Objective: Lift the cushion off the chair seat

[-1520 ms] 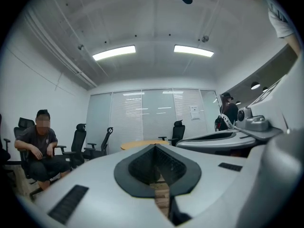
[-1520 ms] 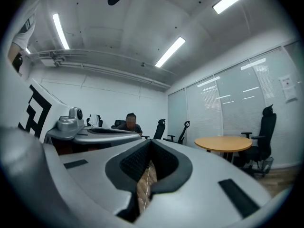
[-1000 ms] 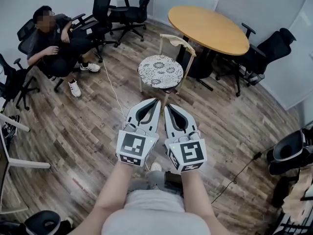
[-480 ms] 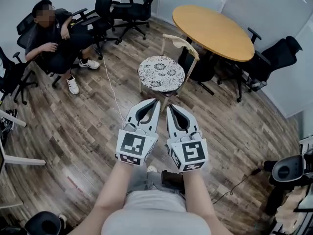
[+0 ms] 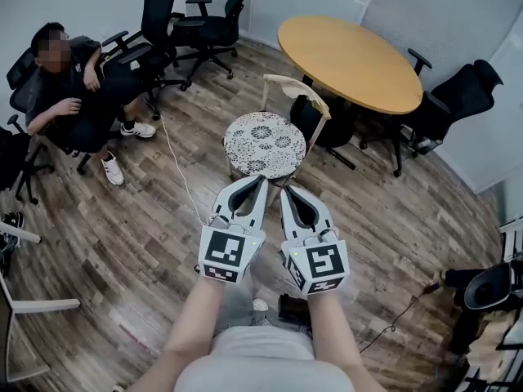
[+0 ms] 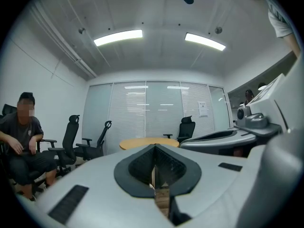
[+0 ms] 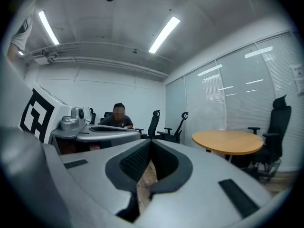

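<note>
The left claw and right claw are hovering, jaws together and empty, just below the patterned round cushion lying on the wooden chair at frame centre, so reaching it unopened is risking shoving it off sideways.

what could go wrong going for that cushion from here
1. The left tool and right tool are both shut. Unless they open first, they may just shove the cushion along the seat instead of gripping it.
2. A white cable lies on the floor just left of the way to the chair, so a foot might catch it.
3. The chair looks light, so a sideways pull could shift or tip it.
</note>
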Available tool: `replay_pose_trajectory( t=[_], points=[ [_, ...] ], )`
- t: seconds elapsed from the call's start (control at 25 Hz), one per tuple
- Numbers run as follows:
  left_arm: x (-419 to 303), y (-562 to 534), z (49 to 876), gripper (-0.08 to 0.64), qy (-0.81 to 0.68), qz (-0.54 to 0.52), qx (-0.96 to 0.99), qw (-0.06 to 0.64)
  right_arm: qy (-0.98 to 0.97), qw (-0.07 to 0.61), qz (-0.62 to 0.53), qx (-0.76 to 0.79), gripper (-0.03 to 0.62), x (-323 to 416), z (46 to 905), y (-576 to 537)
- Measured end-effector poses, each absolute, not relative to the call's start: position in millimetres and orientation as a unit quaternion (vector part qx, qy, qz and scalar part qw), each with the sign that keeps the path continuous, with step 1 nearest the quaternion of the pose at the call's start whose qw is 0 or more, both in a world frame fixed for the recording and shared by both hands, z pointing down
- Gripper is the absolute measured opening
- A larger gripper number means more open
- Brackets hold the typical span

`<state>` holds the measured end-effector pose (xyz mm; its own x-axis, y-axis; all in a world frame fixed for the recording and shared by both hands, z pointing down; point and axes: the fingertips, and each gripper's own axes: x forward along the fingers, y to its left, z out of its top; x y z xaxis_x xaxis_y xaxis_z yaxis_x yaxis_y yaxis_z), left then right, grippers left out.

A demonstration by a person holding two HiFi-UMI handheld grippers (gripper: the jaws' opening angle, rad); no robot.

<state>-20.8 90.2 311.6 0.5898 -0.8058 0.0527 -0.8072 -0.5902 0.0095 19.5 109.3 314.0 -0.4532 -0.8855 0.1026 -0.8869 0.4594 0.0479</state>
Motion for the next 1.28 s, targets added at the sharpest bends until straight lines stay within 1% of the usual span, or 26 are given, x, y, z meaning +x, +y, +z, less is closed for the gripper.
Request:
replay_pose_trajectory(
  t=[0.36,0.64,1.0,1.04,1.12,1.16,1.2,1.28],
  points=[
    [-16.0,-12.9,329.6,-0.003,-0.431,0.043,0.901,0.022,-0.846,0.048,0.033,0.530,0.025,19.8,328.5,8.0],
    [-7.7,-88.8,332.9,-0.003,-0.406,0.055,0.912,0.028,-0.834,0.024,0.075,0.546,0.025,26.0,333.3,-63.9],
    [-3.1,-159.0,367.4,-0.003,-0.368,0.088,0.925,0.043,-0.813,0.037,0.118,0.569,0.028,32.9,367.1,-126.3],
    [-2.0,-164.6,373.3,-0.003,-0.368,0.092,0.924,0.046,-0.812,0.044,0.123,0.568,0.038,34.8,372.3,-130.5],
    [-0.2,-174.9,385.8,-0.003,-0.367,0.099,0.923,0.057,-0.815,0.061,0.131,0.561,0.171,37.5,383.3,-138.4],
    [0.8,-179.6,392.1,-0.003,-0.367,0.103,0.923,0.063,-0.816,0.068,0.131,0.559,0.200,39.8,388.1,-142.4],
    [1.9,-184.1,398.4,-0.003,-0.367,0.107,0.922,0.068,-0.815,0.074,0.130,0.559,0.216,43.4,392.0,-146.4],
    [4.9,-193.5,409.1,-0.003,-0.370,0.114,0.919,0.077,-0.812,0.079,0.126,0.564,0.227,54.7,397.9,-154.8]
  ],
)
